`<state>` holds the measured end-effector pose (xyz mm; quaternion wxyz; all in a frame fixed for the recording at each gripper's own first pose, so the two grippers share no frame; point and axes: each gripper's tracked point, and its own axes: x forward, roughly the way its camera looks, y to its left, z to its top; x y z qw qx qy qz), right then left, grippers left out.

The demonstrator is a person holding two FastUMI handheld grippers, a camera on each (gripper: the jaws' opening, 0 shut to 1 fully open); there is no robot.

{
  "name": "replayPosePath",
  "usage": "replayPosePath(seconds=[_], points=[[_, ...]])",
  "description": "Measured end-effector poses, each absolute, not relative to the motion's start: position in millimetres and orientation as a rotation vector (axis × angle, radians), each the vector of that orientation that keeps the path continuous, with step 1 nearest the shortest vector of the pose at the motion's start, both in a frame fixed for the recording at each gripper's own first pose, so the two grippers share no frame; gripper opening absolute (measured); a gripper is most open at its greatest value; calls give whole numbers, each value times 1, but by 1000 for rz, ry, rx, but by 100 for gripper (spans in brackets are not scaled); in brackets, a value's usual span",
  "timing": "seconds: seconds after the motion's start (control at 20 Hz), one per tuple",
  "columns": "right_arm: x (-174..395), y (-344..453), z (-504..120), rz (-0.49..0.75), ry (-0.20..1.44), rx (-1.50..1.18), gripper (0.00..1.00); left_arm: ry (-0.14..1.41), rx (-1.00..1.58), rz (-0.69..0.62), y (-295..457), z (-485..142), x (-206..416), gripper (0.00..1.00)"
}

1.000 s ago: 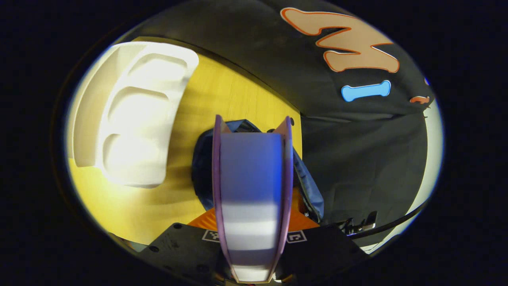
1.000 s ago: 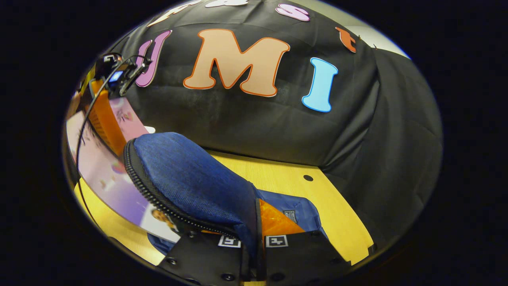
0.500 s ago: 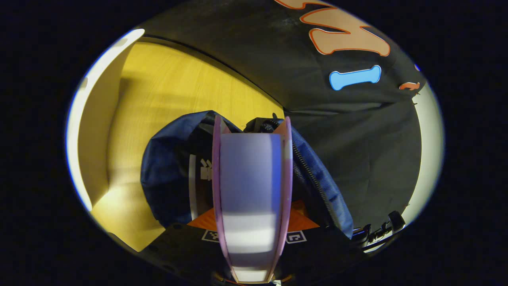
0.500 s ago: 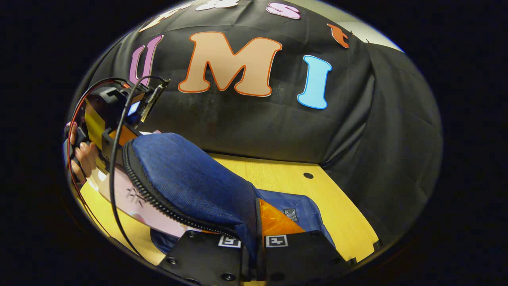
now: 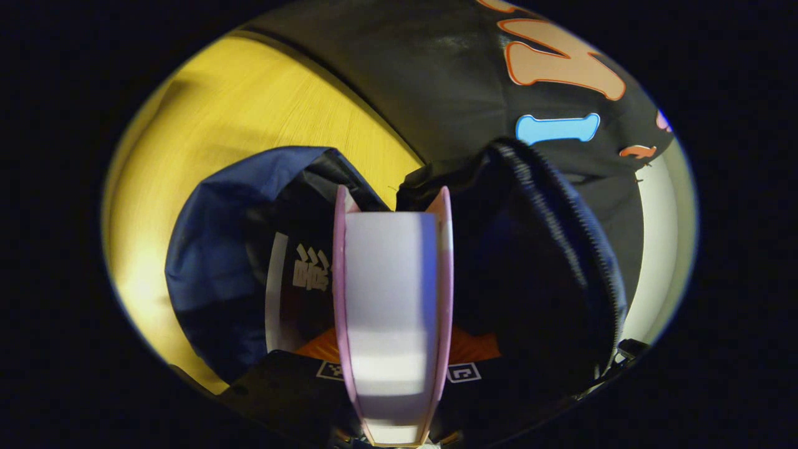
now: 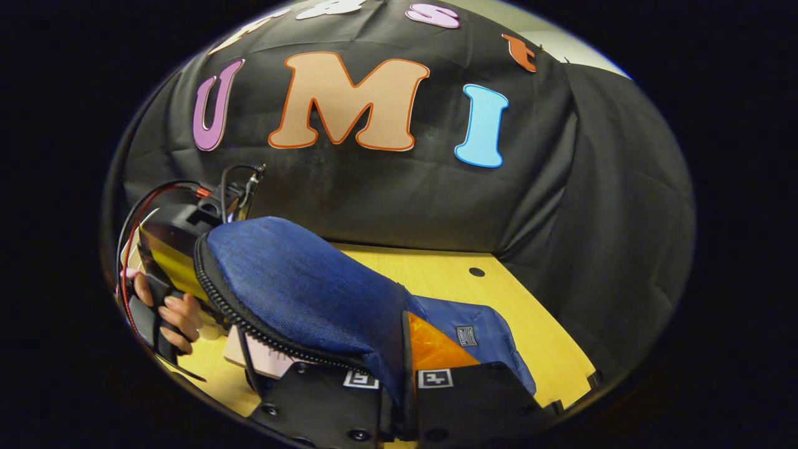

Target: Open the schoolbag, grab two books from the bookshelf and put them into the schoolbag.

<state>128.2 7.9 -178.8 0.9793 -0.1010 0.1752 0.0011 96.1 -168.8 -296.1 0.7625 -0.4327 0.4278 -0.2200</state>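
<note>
Left gripper view: the left gripper (image 5: 393, 206) has its fingers clamped on a book (image 5: 389, 293), edge-on above the open schoolbag (image 5: 218, 249), where another book (image 5: 293, 280) lies at 9 o'clock. Right gripper (image 6: 399, 374) pinches the bag's flap (image 6: 299, 293) up. Next: lower the book inside, I judge

yellow wooden tabletop (image 6: 436, 274), small round hole (image 6: 476, 272)

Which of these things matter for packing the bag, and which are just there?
In use:
- schoolbag, flap held up by the right hand-held gripper
- book in the left hand-held gripper
- book already inside

Just there:
- table
</note>
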Motion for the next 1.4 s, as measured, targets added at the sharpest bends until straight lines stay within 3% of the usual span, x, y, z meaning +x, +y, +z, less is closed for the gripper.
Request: replayPosePath(seconds=[0.4, 0.55, 0.85, 0.95, 1.0, 1.05, 1.1, 1.3, 1.35, 1.4], points=[[127, 12, -185, 13, 366, -237, 8, 916, -1013, -464, -178, -317, 105, 39], [126, 10, -185, 15, 371, -242, 8, 930, -920, -410, -171, -325, 106, 41], [121, 6, -185, 36, 403, -201, 10, 929, -648, -352, -140, -312, 87, 83], [113, 15, -186, 82, 423, -183, 12, 928, -570, -331, -126, -301, 76, 89], [109, 18, -186, 102, 428, -188, 19, 930, -524, -310, -116, -298, 67, 84], [102, 23, -187, 124, 439, -192, 24, 924, -480, -290, -107, -298, 63, 95], [96, 26, -187, 139, 445, -194, 29, 912, -442, -275, -98, -293, 57, 95], [59, 37, -180, 194, 449, -172, 83, 888, -322, -230, -71, -269, 37, 95], [49, 39, -177, 205, 452, -157, 90, 886, -307, -226, -66, -263, 28, 95], [39, 40, -172, 212, 458, -142, 91, 879, -293, -221, -60, -257, 21, 95]])
